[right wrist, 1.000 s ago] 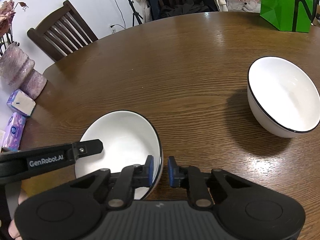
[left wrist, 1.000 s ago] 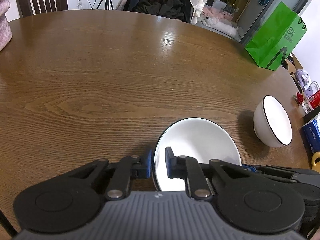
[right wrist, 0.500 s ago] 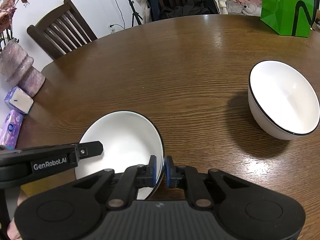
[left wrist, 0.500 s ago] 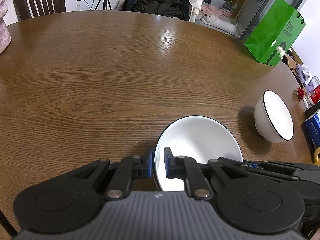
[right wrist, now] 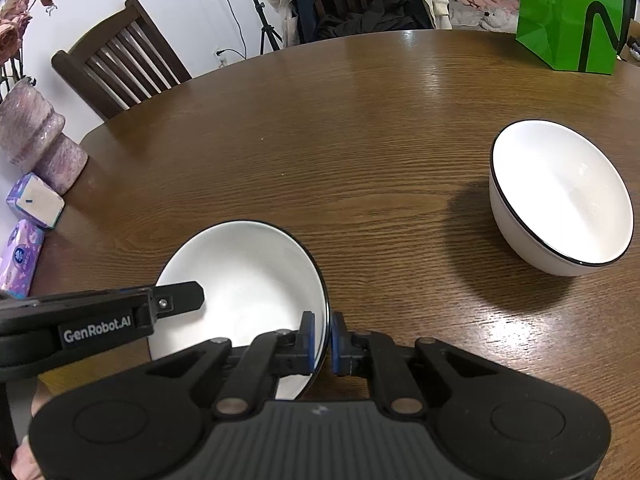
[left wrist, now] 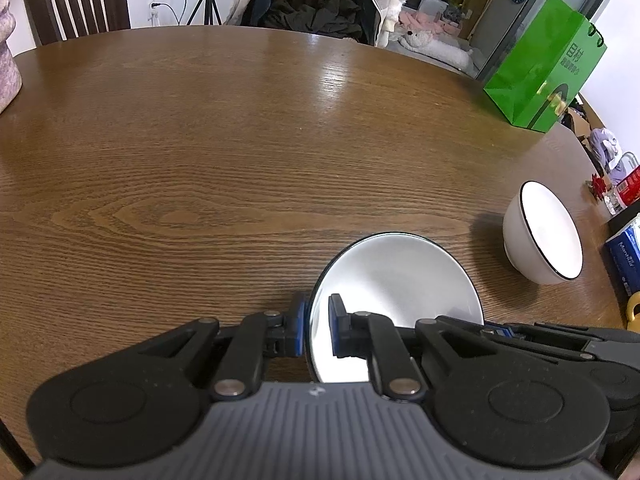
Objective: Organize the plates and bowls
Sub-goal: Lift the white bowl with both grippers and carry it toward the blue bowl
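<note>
Left gripper (left wrist: 318, 330) and right gripper (right wrist: 321, 338) both pinch opposite rims of the near bowl (right wrist: 244, 280), with bare table (right wrist: 360, 140) beyond and the second bowl (right wrist: 560, 196) far right.

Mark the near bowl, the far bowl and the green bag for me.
near bowl (right wrist: 244, 280): right wrist view, white inner surface.
far bowl (right wrist: 560, 188): right wrist view, middle of inner surface.
green bag (left wrist: 548, 64): left wrist view, front face.

The right gripper (right wrist: 322, 338) has been closed onto the right rim of the near bowl (right wrist: 244, 268), where its jaws earlier stood apart around the rim.
</note>
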